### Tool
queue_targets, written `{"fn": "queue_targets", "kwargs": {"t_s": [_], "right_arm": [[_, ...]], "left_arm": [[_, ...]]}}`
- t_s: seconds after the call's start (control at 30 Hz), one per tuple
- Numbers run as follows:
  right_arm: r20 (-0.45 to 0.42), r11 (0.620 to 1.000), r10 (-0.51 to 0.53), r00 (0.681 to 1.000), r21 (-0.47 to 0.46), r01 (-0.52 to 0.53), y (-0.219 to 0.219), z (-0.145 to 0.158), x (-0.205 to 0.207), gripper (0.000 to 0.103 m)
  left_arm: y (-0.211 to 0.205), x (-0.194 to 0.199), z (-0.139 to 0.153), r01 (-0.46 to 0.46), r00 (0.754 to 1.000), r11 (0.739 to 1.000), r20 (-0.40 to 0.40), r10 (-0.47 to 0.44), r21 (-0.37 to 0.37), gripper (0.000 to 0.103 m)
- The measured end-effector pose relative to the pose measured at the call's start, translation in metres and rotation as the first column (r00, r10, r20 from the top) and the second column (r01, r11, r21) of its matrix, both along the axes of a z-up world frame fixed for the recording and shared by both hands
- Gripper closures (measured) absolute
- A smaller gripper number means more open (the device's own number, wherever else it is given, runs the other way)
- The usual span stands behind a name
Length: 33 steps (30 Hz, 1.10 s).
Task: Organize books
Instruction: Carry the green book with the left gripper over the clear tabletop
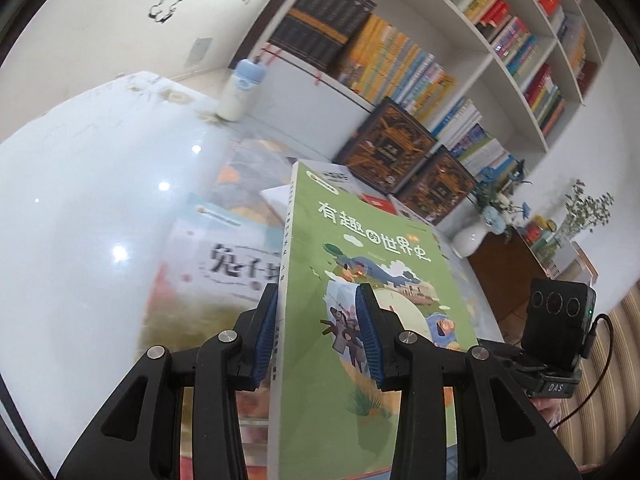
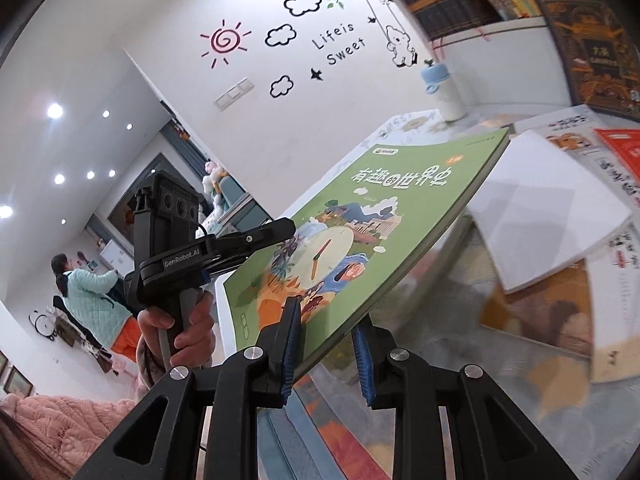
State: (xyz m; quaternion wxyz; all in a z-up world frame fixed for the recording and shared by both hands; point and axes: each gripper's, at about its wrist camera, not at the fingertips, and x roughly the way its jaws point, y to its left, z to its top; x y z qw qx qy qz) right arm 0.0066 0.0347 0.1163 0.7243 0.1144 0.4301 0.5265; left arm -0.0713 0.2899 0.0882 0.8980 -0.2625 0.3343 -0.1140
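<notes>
I'm gripping the green book (image 1: 360,264) w/ both claws, lifted above the table (image 1: 80,208). My left claw (image 1: 316,336) is pinching it near the spine edge, pads pressing on both covers; my right claw (image 2: 326,350) is clamping the opposite edge. Left view is showing the bookshelf (image 1: 472,40), two dark ornate books (image 1: 384,148) leaning there, a vase (image 1: 472,240) w/ flowers. Right view only: wall stickers (image 2: 320,40), my left hand (image 2: 180,332) on its handle, a person (image 2: 86,292) far back. Both are showing the blue-capped bottle (image 1: 240,88) & other books (image 2: 540,208) lying flat.
</notes>
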Motion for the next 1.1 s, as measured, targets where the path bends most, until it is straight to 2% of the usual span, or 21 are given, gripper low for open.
{"fn": "queue_targets", "kwargs": {"t_s": [0.47,0.73,0.97,1.1], "right_arm": [[-0.101,0.998,0.030,0.994,-0.043,-0.035,0.036,-0.043,0.014,0.079],[-0.119,0.997,0.042,0.992,-0.067,-0.050,0.049,-0.051,0.022,0.079],[-0.127,0.995,0.050,0.991,-0.084,-0.061,0.066,-0.057,0.030,0.078],[-0.164,0.994,0.046,0.985,-0.090,-0.061,0.066,-0.066,0.032,0.078]], "left_arm": [[0.026,0.008,-0.049,-0.045,0.993,0.999,-0.108,0.041,-0.029,0.067],[0.037,0.007,-0.061,-0.083,0.989,0.996,-0.126,0.078,-0.030,0.067],[0.044,0.012,-0.058,-0.114,0.984,0.993,-0.134,0.119,0.043,0.066],[0.041,0.014,-0.054,-0.127,0.979,0.987,-0.145,0.141,0.097,0.066]]}}
